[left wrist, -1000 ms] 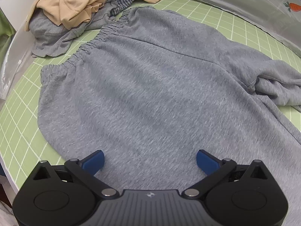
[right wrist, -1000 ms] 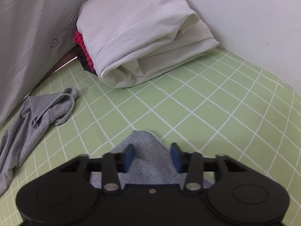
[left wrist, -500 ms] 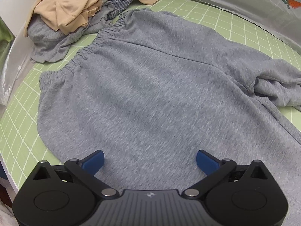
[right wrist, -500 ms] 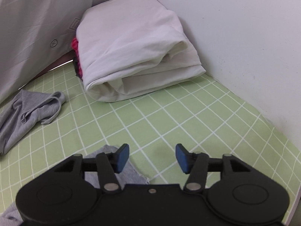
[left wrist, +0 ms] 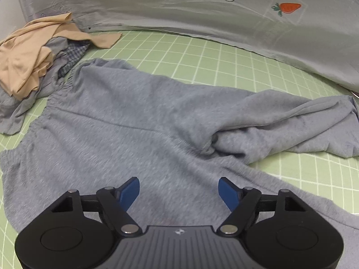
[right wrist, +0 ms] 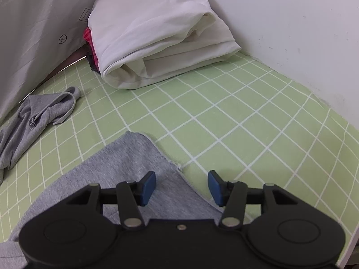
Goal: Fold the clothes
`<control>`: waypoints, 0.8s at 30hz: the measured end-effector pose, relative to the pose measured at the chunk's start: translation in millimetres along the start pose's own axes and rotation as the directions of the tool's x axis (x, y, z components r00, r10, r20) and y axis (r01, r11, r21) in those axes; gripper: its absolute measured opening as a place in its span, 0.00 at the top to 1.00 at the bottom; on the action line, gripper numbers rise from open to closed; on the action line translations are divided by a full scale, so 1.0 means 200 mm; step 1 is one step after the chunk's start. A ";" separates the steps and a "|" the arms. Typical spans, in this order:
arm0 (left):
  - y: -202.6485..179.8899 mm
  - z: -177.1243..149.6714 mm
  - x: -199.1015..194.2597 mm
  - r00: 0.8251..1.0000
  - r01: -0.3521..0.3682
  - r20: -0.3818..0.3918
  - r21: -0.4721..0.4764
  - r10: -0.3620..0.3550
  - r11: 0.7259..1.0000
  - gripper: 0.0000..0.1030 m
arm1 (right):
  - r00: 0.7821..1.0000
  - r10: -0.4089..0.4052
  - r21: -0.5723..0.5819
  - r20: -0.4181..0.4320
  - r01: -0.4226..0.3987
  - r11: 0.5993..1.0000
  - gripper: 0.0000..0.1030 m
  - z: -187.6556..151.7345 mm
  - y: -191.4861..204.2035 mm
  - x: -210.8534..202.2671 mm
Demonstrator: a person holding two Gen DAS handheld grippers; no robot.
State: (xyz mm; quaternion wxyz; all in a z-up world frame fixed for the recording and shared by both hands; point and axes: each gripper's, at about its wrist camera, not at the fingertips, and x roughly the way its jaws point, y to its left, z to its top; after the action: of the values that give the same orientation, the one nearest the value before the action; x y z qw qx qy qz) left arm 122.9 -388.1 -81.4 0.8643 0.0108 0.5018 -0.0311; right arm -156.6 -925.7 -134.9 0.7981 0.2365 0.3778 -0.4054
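Grey sweatpants (left wrist: 125, 121): spread flat across green grid-pattern surface (left wrist: 202, 60), elastic waistband at far left, one leg bunched and folded over itself at right, other leg running toward the near right. Left gripper (left wrist: 179, 190): blue pads wide apart, nothing between them, poised over the pants' seat area; contact w/ fabric cannot be told. Right gripper (right wrist: 181, 185): pads apart, empty, positioned over the hem edge of a pant leg (right wrist: 125, 163), left pad above grey cloth, right pad above bare surface. Second leg end (right wrist: 38, 116) lies crumpled at far left in right wrist view, w/ a hem loop sticking out, apart from the near hem. Misc. items: pile of clothes (left wrist: 29, 56) at far left in left wrist view, tan garment on top, grey and checked pieces beneath, touching the waistband end. Pale grey sheet (left wrist: 202, 18) w/ carrot print along back edge. Folded white bundle (right wrist: 157, 33) in far corner by white wall (right wrist: 291, 22), red-and-black item (right wrist: 89, 44) tucked just behind it.
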 end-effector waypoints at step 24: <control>-0.23 0.01 0.14 0.999 0.041 -0.031 0.091 -0.038 0.995 0.34 | 1.000 0.006 -0.095 0.006 -0.006 0.995 0.71 0.02 0.06 0.01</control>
State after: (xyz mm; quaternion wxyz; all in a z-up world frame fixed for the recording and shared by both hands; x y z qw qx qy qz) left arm 135.4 -436.1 -104.6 0.8547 0.0411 0.5127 -0.0712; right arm -144.3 -921.9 -133.8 0.8108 0.1982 0.3935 -0.3853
